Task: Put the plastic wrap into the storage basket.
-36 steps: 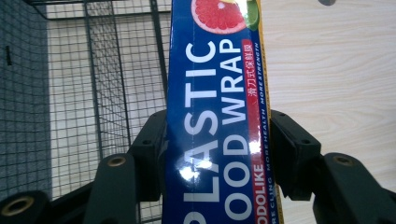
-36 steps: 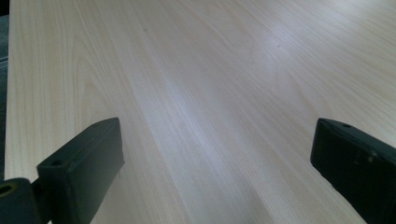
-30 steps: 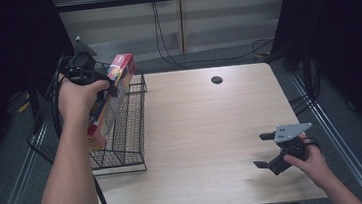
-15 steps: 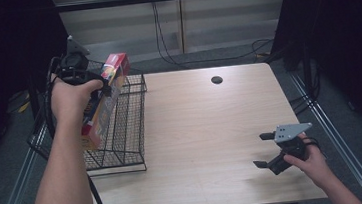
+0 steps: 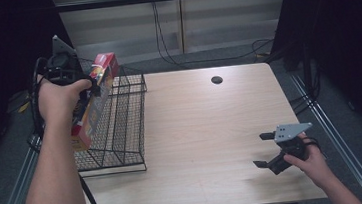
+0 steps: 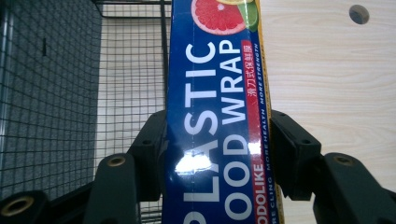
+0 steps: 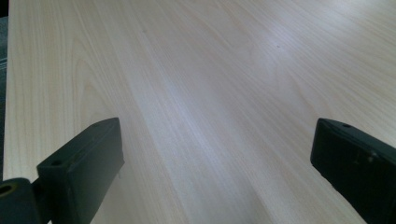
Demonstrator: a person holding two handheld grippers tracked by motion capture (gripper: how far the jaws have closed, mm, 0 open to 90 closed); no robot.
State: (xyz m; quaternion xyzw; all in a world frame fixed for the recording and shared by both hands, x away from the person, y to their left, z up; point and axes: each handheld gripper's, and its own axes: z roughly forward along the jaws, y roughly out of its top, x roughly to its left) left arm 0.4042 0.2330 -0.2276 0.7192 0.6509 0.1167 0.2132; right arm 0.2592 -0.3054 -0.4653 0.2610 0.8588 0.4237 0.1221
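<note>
A pale wooden table [image 5: 207, 129] stands in a dim room, with dark curtains at both sides and cables trailing on the grey floor beyond its far edge. A small round dark hole [image 5: 216, 80] sits near the far edge, right of the middle.

At the table's left edge stands a black wire basket [image 5: 121, 133], running from near the far left corner toward the near edge. Above its left side the left tool [image 5: 92, 88] grips a long box of plastic food wrap [image 5: 91, 105] — the box is tilted, its red end highest and toward the far edge, its lower end down by the basket's left wall. In the left gripper view the jaws press on both long sides of the blue box [image 6: 219, 121], with the basket mesh behind it and bare table to its right.

The right tool [image 5: 263, 150] hangs just above the table near the near right corner — its jaws are spread wide with nothing between them, and the right gripper view looks past them onto bare wood.
</note>
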